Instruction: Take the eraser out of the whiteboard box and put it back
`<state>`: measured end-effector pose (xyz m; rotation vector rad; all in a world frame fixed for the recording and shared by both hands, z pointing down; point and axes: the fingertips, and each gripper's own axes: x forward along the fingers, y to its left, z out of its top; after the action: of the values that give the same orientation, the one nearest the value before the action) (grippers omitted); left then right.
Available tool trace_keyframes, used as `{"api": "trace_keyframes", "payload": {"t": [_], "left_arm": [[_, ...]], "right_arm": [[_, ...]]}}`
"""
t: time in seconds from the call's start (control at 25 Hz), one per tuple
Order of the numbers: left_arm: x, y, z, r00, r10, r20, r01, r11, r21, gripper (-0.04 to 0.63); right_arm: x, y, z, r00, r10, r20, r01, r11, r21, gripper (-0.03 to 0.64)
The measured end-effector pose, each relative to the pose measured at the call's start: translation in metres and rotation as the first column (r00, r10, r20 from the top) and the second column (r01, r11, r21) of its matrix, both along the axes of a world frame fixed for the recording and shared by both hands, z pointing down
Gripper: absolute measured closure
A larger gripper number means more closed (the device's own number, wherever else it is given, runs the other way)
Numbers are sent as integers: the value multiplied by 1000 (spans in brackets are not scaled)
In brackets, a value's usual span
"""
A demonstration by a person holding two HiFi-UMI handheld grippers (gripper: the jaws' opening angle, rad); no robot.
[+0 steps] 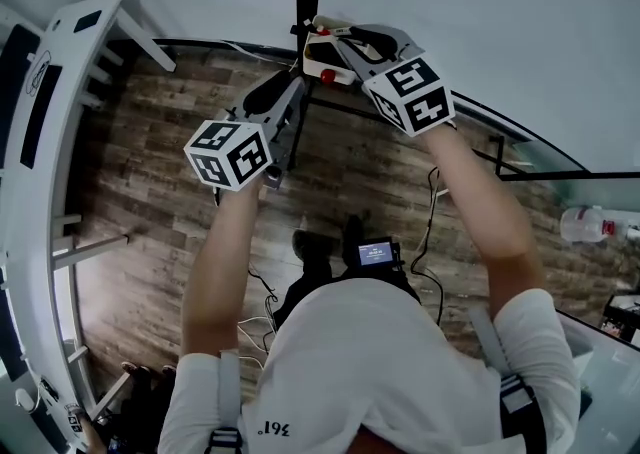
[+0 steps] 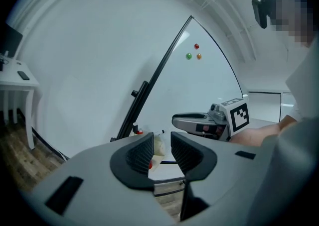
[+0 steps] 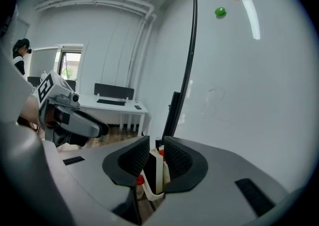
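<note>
Head view: the whiteboard box [image 1: 312,64] sits at the board's foot.

Left gripper view: the left gripper [image 2: 162,143] is wide and empty.

Right gripper view: the right gripper [image 3: 156,153] is narrow, apparently clamping the eraser [image 3: 154,170] inside the box. Lifting out and returning remain.

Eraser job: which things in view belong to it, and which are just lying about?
Belong to the job: eraser, gripped by the right gripper; whiteboard box; left gripper, jaws apart.
Lying about: magnets on the whiteboard; desk; bottle.
</note>
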<state>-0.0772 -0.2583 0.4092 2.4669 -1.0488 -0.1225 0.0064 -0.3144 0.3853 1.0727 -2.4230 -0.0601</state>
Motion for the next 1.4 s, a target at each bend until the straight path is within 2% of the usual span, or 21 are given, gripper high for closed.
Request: {"api": "trace_keyframes", "payload": {"t": [0.28, 0.68, 1.04, 1.4], "left_arm": [[2, 23, -34, 1000, -4, 2, 4, 999, 53, 482], [11, 69, -58, 1000, 4, -28, -2, 996, 92, 482], [19, 108, -63, 999, 25, -42, -22, 997, 78, 482], [11, 131, -56, 999, -2, -42, 5, 998, 55, 482]], "right_arm": [[20, 33, -36, 997, 26, 71, -28, 999, 35, 540], [55, 87, -58, 983, 71, 172, -78, 996, 37, 546], [74, 127, -67, 968, 103, 229, -115, 993, 39, 552], [91, 156, -52, 952, 149, 268, -154, 988, -2, 554]]}}
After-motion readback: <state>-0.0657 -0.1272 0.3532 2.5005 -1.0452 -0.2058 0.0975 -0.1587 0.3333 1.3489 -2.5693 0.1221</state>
